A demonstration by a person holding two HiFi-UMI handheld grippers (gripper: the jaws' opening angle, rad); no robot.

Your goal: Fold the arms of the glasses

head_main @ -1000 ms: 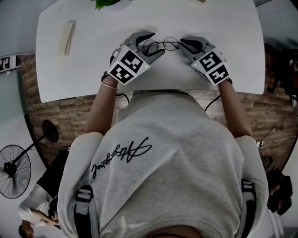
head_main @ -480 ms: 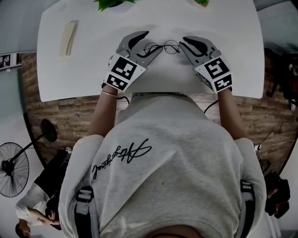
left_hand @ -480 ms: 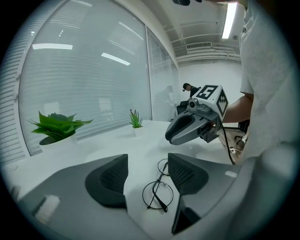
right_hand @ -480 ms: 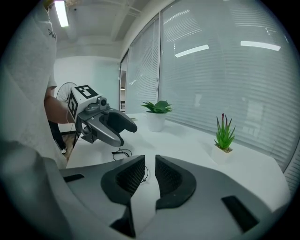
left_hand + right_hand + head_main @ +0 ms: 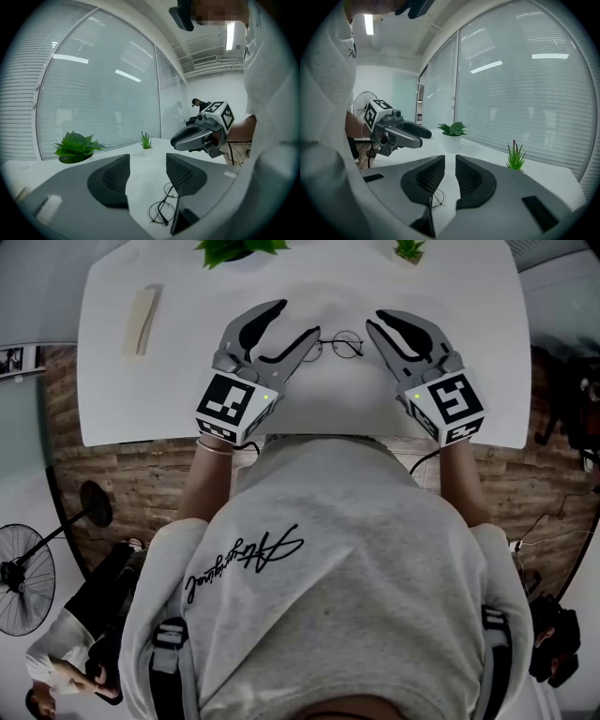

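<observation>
Thin round wire glasses [image 5: 337,343] lie on the white table [image 5: 487,381], free of both grippers. My left gripper [image 5: 298,320] hangs above their left end, open with nothing between its pads; its jaws have just been closing a little. In the left gripper view the glasses [image 5: 164,206] lie below the jaws. My right gripper [image 5: 377,324] hovers to the glasses' right. Its jaws stand a narrow gap apart and empty, and have just been opening. In the right gripper view only a bit of one lens [image 5: 436,199] shows under the pads.
Two small potted plants [image 5: 230,249] [image 5: 410,249] stand at the table's far edge. A pale flat strip [image 5: 141,320] lies at the far left. The table's near edge runs just below both hands. A fan [image 5: 28,582] stands on the floor at lower left.
Both grippers have lifted off the table and drawn back from the glasses' ends. The glasses stay on the table. The gap in the right jaws has widened slightly.
</observation>
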